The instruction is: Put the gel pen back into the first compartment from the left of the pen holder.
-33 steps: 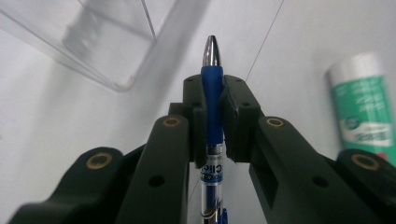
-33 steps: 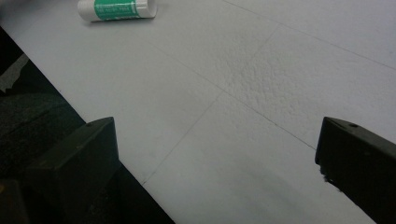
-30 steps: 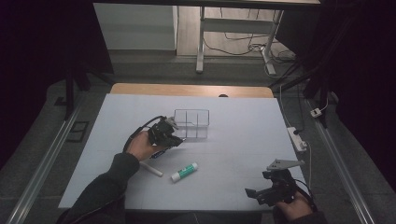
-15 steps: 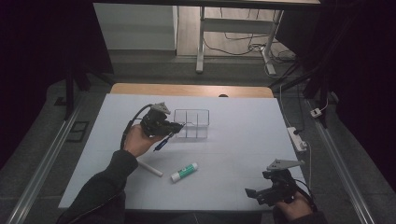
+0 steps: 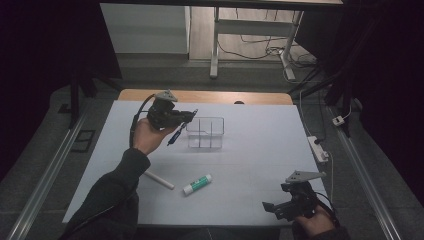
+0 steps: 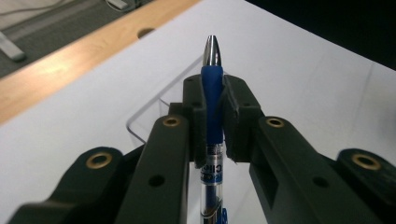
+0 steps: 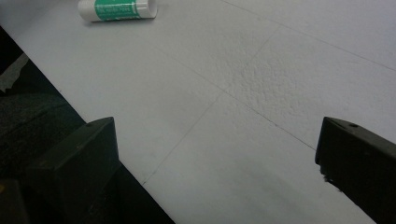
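The left gripper is raised above the table, over the far-left part of the white top, and its jaws are clamped on a blue pen — in the left gripper view the pen stands between the two black pads with its silver tip poking out past them, the clear barrel with printed lettering running back toward the hand. From the high view the pen hangs tilted, its lower end pointing down toward the near-left. Just beside it, toward the middle of the far half of the table, sits a clear plastic organiser with dividers inside; its rim shows below the jaws in the left gripper view. Nearer the front edge lie a white stick and a green-and-white glue stick, close together but apart. The right gripper rests low at the near-right corner, its jaws standing wide apart with nothing between them — bare white table and the glue stick far off.
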